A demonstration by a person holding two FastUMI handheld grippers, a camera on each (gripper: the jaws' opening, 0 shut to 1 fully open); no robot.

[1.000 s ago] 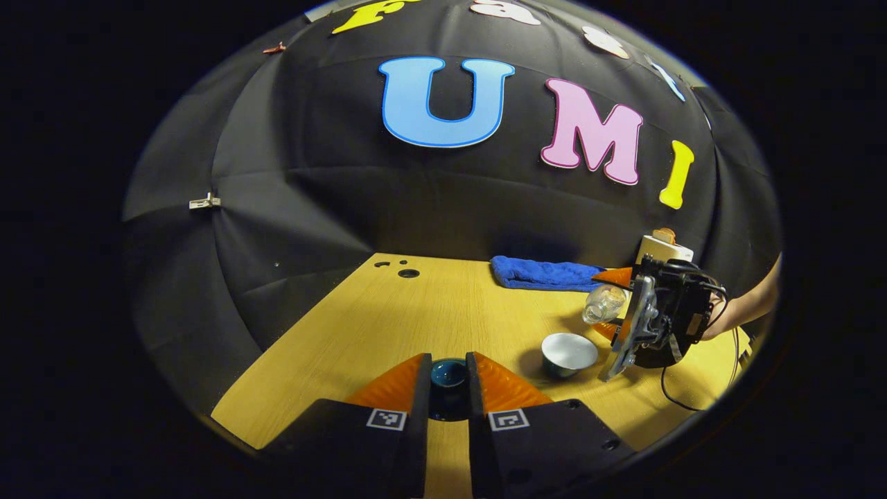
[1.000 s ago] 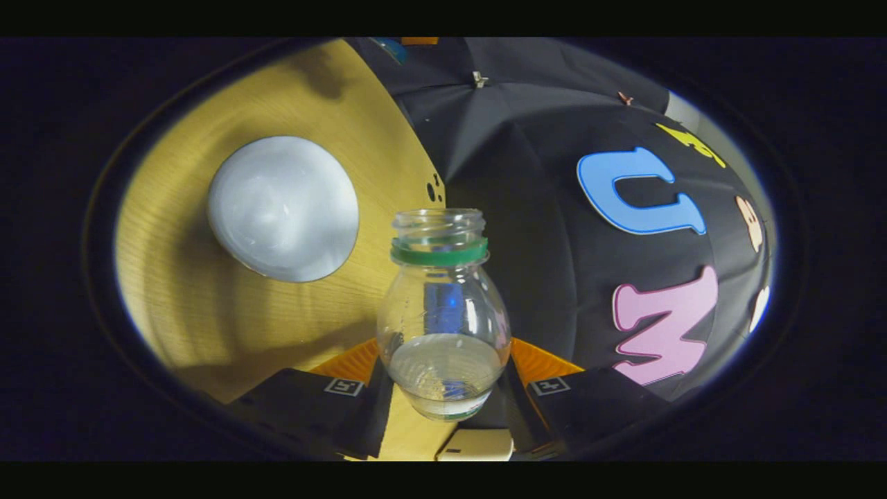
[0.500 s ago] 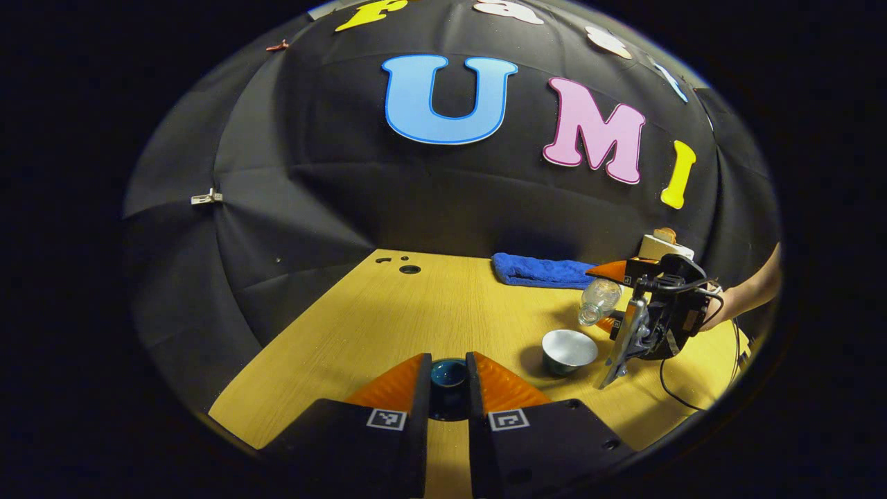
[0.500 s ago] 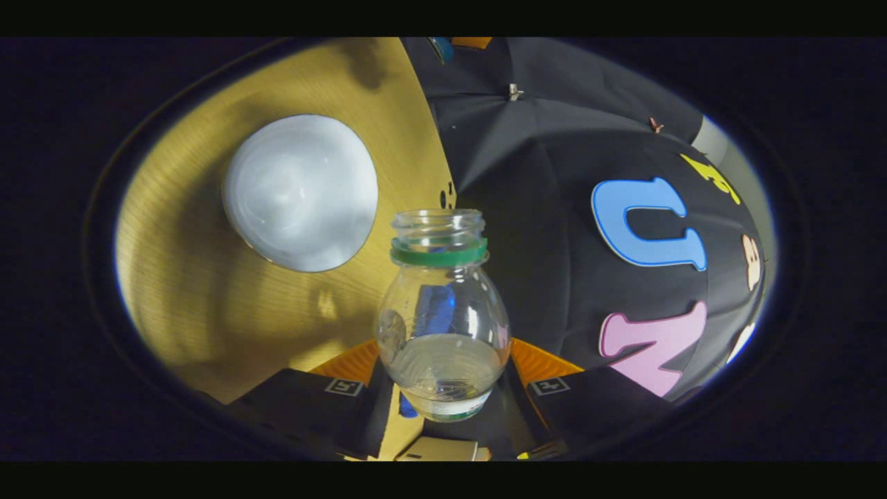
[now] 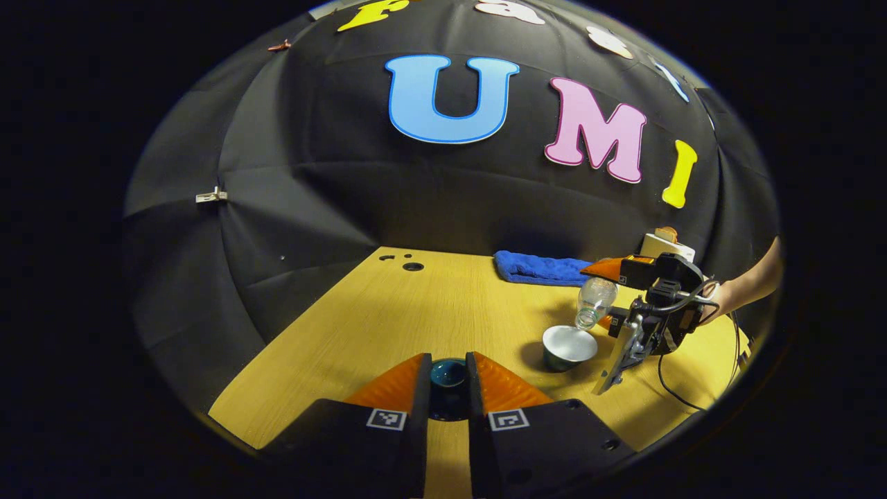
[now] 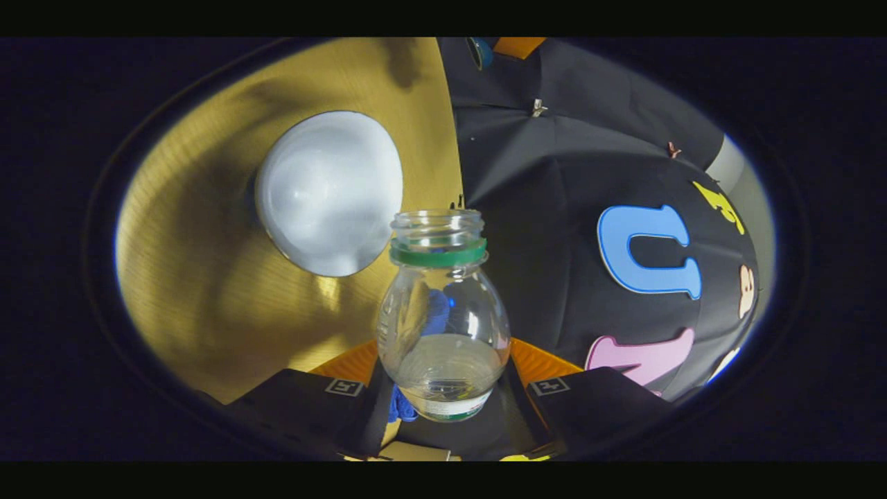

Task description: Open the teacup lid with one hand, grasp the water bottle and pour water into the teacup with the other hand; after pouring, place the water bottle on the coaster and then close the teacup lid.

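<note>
Teacup lid point(image 5: 448, 374) mostly hidden between the left gripper's fingers point(image 5: 400, 383). Water bottle point(image 6: 443, 326) base cut off behind the right gripper's fingers point(image 6: 350, 362). Pale box point(image 5: 664, 244) behind that gripper partly blocked, possibly a carton. Coaster too obscured to place.

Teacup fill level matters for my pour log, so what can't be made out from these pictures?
- Water level in the teacup: right gripper view, pale glare over its inside.
- Any stream from the water bottle: left gripper view, too small.
- The bottle's base: right gripper view, hidden between the right gripper fingers.
- Most of the teacup lid: left gripper view, hidden between the left gripper fingers.
</note>
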